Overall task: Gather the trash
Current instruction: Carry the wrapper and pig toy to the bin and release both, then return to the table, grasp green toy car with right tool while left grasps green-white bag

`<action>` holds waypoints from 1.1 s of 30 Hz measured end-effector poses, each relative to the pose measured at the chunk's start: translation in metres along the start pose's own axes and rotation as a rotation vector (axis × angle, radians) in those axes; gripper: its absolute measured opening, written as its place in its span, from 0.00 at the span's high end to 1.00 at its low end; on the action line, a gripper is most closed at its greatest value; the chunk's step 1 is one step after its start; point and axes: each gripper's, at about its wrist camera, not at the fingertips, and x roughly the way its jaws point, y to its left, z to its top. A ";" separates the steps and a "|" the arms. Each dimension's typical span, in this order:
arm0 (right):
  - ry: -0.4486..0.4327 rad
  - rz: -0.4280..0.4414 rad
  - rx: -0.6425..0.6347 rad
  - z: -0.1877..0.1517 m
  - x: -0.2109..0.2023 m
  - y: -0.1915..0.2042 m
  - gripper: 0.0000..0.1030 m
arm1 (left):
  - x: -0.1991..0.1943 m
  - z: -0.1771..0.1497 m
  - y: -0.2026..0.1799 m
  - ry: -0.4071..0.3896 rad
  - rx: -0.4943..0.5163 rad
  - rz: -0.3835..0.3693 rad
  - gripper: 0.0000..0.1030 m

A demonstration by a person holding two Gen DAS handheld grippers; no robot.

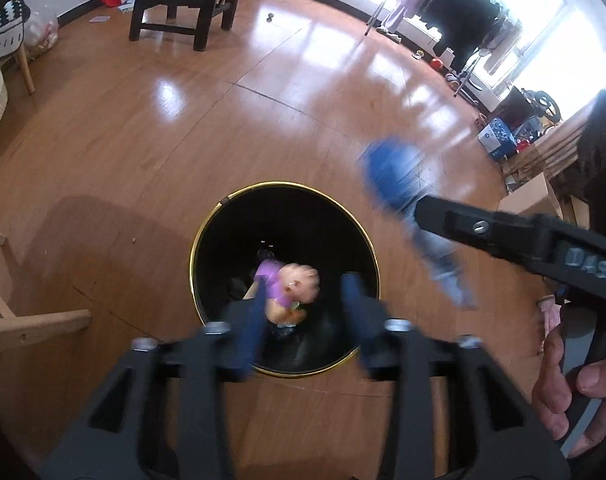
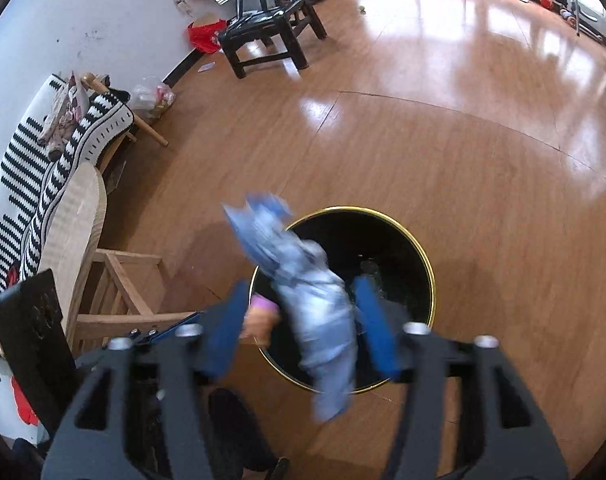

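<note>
**Two pieces of trash over one bin, and one may miss**

Two grippers hover above the bin. Nearest in the left wrist view, the left gripper [image 1: 303, 300] has its jaws spread apart, and a purple-and-peach wrapper [image 1: 289, 284] shows blurred between the fingers, inside the outline of the black bin [image 1: 205, 236]; I judge it loose and falling, though contact with the left finger cannot be ruled out. In the right wrist view, the right gripper [image 2: 303, 320] also has its jaws wide, with a pale blue crumpled wrapper [image 2: 303, 292] blurred between them and touching neither pad clearly.

The risk lies with the blue piece: its upper end reaches past the gold rim [image 2: 431, 288] on the left side, so it could catch the edge and tip onto the wooden floor [image 2: 423, 140]. Farther off, the black chair [image 2: 271, 36] plays no part.
</note>
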 end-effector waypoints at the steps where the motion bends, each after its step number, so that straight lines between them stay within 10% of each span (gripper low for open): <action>1: -0.002 -0.002 -0.001 0.001 -0.001 -0.001 0.40 | -0.001 0.000 0.001 -0.006 -0.008 0.003 0.47; 10: -0.039 0.013 -0.037 0.006 -0.027 0.025 0.30 | -0.047 0.008 0.022 -0.054 -0.095 0.070 0.36; 17: -0.111 0.131 -0.253 0.004 -0.064 0.152 0.24 | -0.220 -0.010 0.102 -0.290 -0.233 0.144 0.28; 24: -0.037 0.343 -0.565 -0.059 -0.063 0.346 0.24 | -0.394 -0.136 0.199 -0.451 -0.346 0.433 0.16; 33: 0.175 0.536 -0.913 -0.214 -0.039 0.565 0.24 | -0.526 -0.341 0.319 -0.487 -0.757 0.686 0.15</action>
